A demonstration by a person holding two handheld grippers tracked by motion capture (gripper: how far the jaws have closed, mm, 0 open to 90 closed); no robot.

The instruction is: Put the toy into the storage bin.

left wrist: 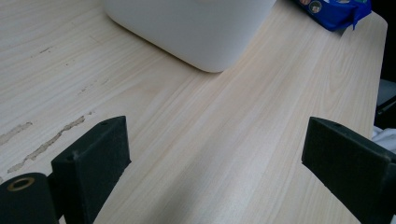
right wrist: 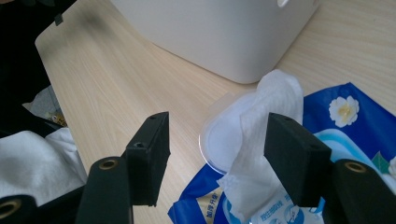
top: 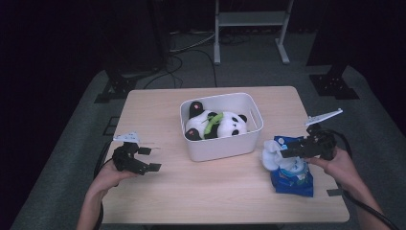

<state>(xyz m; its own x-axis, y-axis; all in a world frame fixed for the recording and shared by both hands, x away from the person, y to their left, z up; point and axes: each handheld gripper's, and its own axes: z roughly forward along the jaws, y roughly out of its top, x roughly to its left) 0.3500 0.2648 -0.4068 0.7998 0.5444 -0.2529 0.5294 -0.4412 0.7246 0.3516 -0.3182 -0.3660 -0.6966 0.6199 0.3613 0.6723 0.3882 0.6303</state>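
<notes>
Wooden table (top: 215, 187) — wipes pack (top: 293, 175) lies lengthwise toward the person.

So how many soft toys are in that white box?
1: a panda lying in the white box at mid-table, with something green on its chest. Its bulk could hide a smaller toy beneath.

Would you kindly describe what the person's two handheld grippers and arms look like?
Both the left gripper and the right gripper are black, each with two flat, blocky jaws showing small holes, and brass-coloured rings at the base. A grey three-cornered plate tops each one, and a black cable trails from each. The forearms are bare, with no sleeves or gloves to be seen.
</notes>
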